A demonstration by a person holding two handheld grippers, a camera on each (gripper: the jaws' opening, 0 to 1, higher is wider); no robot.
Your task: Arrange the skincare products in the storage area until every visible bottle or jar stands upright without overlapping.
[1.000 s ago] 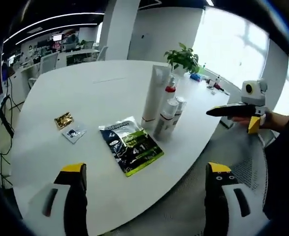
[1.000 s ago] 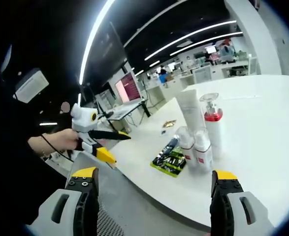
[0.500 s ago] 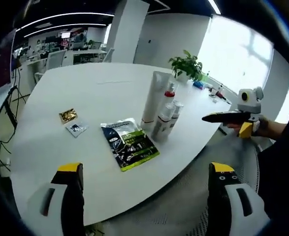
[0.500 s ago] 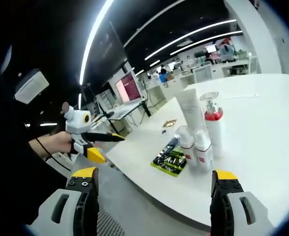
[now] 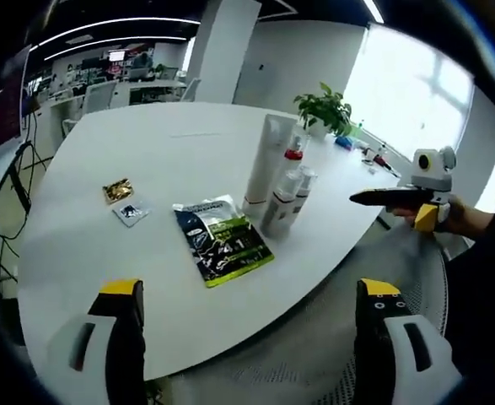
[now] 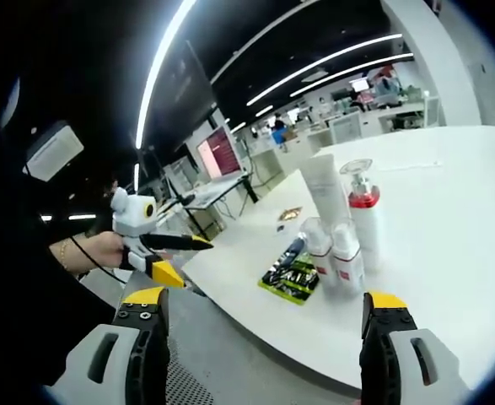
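Both tongs, the left tongs (image 5: 245,316) and the right tongs (image 6: 266,325), are wide open and hold nothing. On the white counter (image 5: 87,245) a green packet (image 5: 223,242) lies just beside the standing bottles (image 5: 285,196). Two small packets (image 5: 122,201) lie nearby and a plant (image 5: 325,108) stands behind.

Bottles (image 5: 282,181) stand clustered on the table (image 5: 78,253) (sachet (image 5: 222,240) lying just beside).

One tall white tube (image 5: 260,164), one red-collared pump bottle (image 6: 364,213), two small white bottles (image 6: 333,256), three sachets (image 5: 223,241).
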